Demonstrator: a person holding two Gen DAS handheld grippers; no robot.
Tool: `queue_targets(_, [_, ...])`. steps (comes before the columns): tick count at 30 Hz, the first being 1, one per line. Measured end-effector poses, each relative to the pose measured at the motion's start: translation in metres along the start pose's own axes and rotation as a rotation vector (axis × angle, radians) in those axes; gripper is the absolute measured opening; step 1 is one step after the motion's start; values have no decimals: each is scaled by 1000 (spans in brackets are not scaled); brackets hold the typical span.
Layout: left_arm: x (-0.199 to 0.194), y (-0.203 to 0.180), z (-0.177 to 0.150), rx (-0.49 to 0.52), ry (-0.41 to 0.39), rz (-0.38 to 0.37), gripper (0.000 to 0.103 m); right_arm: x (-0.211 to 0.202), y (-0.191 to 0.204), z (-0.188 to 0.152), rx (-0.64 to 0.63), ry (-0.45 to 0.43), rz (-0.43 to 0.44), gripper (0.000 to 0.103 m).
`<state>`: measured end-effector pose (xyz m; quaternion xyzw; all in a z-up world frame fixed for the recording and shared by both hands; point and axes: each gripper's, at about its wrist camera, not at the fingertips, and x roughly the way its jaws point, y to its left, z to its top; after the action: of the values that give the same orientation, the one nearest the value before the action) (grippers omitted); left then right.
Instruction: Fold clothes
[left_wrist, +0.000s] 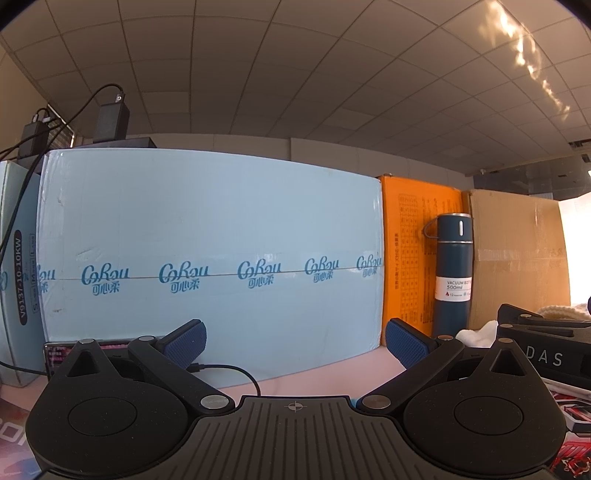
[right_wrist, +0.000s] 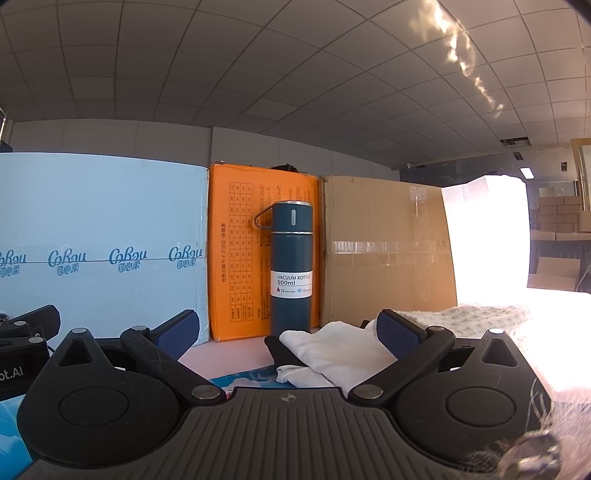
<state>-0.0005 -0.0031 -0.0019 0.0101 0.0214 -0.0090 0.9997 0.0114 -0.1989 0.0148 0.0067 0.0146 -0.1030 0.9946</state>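
Observation:
A white garment (right_wrist: 332, 354) lies crumpled on the pink table just ahead of my right gripper (right_wrist: 288, 334), with a dark piece (right_wrist: 277, 350) at its left edge. The right gripper is open and empty, its right fingertip (right_wrist: 399, 338) beside the cloth. A white knitted fabric (right_wrist: 476, 314) lies further right. My left gripper (left_wrist: 295, 343) is open and empty, facing a light blue box (left_wrist: 214, 258). In the left wrist view a bit of white cloth (left_wrist: 476, 332) shows at the right, behind the other gripper's black body (left_wrist: 543, 350).
Boxes line the back of the table: light blue box (right_wrist: 99, 251), orange box (right_wrist: 240, 251), brown cardboard box (right_wrist: 384, 251). A dark blue vacuum bottle (right_wrist: 291, 266) stands before the orange box. A phone (left_wrist: 59, 354) with a black cable (left_wrist: 236, 373) lies at left.

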Motion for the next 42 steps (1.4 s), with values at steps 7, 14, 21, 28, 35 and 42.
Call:
queue_targets(7, [-1, 0, 0, 2, 0, -4, 103, 1, -1, 1, 1, 4, 0, 103])
queue_targets(14, [0, -1, 0, 1, 1, -5, 103, 1, -1, 1, 0, 7, 4, 103])
queue_targets(21, [0, 0, 0, -1, 4, -1, 103, 0, 0, 1, -5, 6, 5, 103])
queue_targets(28, [-2, 0, 0, -7, -7, -19, 103, 1, 1, 1, -8, 12, 20, 103])
queue_targets(35, [-3, 3, 0, -21, -8, -21, 103, -3, 0, 1, 2, -11, 17, 103])
queue_targets(42, [-5, 8, 0, -54, -22, -68, 103, -6, -6, 1, 30, -20, -3, 103])
